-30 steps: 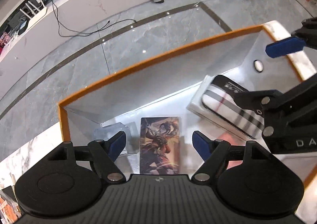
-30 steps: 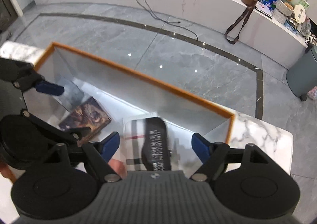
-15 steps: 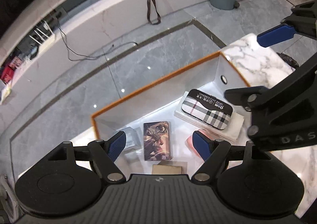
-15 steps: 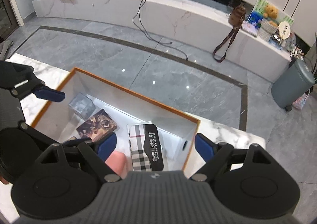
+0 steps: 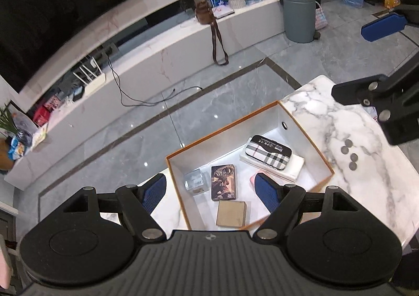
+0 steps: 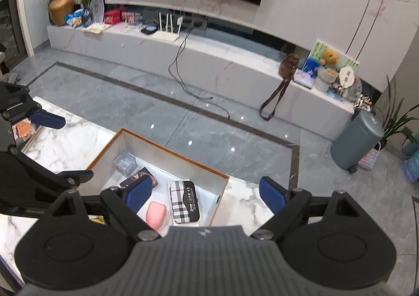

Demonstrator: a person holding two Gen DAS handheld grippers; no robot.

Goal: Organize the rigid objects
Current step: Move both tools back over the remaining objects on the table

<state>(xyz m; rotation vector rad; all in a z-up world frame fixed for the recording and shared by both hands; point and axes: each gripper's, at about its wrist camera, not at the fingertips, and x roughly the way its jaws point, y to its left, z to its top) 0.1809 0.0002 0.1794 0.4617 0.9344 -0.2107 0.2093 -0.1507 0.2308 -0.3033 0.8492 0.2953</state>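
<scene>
Both grippers have pulled up and away from the box (image 5: 306, 138) at lower centre. The left gripper (image 5: 210, 192) and right gripper (image 6: 204, 195) show fingers spread, grasping nothing. The plaid case (image 5: 268, 151) now lies inside, so that placement looks done.

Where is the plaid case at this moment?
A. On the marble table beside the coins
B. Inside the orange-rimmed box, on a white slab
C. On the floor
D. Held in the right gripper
B: the plaid case lies inside the box on a white slab; both the right gripper and the left gripper are open and empty.
</scene>
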